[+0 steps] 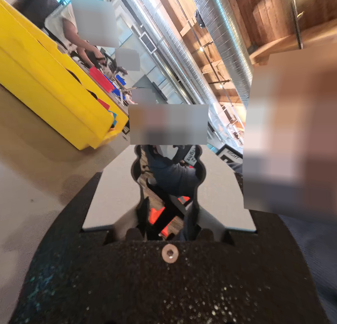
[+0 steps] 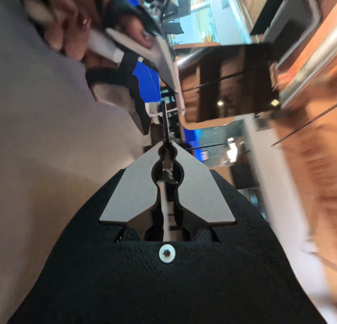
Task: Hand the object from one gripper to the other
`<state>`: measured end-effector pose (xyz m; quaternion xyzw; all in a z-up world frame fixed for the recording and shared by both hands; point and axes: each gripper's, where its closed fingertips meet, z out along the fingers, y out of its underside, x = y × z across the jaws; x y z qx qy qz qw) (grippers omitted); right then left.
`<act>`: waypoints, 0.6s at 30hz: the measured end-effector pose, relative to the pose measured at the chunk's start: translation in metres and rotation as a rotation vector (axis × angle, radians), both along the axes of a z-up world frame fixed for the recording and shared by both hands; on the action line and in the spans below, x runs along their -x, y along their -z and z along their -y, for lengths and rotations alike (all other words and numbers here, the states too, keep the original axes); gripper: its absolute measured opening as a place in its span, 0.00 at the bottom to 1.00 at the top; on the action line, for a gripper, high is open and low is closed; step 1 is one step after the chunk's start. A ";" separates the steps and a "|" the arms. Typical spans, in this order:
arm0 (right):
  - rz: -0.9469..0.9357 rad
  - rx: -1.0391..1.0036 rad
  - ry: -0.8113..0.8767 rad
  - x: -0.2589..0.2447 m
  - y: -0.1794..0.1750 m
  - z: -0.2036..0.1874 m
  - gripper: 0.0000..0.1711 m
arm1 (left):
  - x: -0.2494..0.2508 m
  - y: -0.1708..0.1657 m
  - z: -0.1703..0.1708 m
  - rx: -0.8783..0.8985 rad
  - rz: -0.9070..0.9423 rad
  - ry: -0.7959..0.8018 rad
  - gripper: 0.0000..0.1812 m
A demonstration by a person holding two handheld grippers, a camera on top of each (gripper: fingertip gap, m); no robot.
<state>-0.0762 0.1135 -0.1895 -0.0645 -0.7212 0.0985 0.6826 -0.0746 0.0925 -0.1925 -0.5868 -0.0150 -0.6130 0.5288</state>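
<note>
Thin flat black strip [image 2: 165, 121]: pinched at the right gripper's [image 2: 166, 145] closed grey tips, sticking forward. Left gripper [image 2: 155, 88] gaping, offset beside it. Risk: narrow edge-on target, jaws could miss.

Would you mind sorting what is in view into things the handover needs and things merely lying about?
For the handover:
right gripper, shut on a thin black strip
left gripper, open
hand holding that gripper

Lying about:
yellow bins
red block
ceiling duct
</note>
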 end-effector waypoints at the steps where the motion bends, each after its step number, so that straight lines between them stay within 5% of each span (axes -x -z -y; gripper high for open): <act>1: -0.024 -0.104 0.009 -0.001 0.001 0.001 0.01 | -0.002 0.000 0.001 0.009 0.023 0.019 0.24; 5: -0.112 -0.338 0.015 -0.002 0.000 0.006 0.01 | -0.012 0.003 0.005 0.030 0.040 0.087 0.07; 8: -0.124 -0.286 0.009 -0.002 -0.001 0.006 0.03 | -0.012 0.008 0.003 0.018 -0.040 0.041 0.01; 12: 0.091 0.330 -0.098 -0.005 -0.002 0.009 0.13 | 0.000 -0.007 0.006 -0.149 -0.128 -0.084 0.00; 18: 0.498 1.591 -0.452 -0.014 -0.041 0.020 0.18 | 0.002 -0.024 0.016 -0.385 -0.366 -0.243 0.00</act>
